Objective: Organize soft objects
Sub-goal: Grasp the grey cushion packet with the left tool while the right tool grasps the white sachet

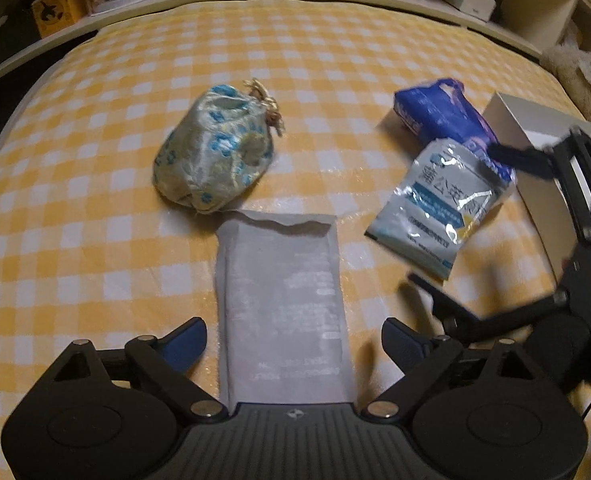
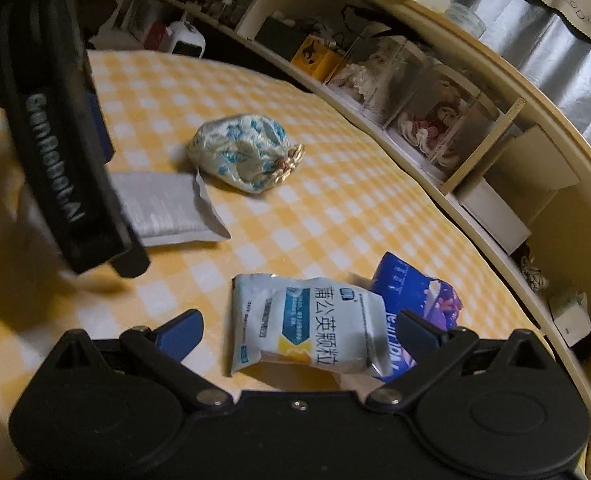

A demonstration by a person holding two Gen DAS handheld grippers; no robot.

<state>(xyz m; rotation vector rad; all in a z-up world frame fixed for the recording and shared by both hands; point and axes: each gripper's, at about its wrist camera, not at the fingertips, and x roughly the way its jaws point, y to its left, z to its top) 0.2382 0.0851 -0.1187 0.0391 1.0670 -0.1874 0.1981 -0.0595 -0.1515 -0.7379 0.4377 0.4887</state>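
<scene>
Yellow-check cloth: covers worktop, four soft items loose on it.
Left tool: wide open, straddling grey pad, nothing gripped yet.
Right tool: wide open around white sachet; contact unclear, no grip.
Blue pack: under sachet's far end, beside white box.
Floral pouch: mid-cloth, apart from the rest, untouched.
Progress: early imo, box looks like the goal, nothing visibly in it; all four left.
</scene>
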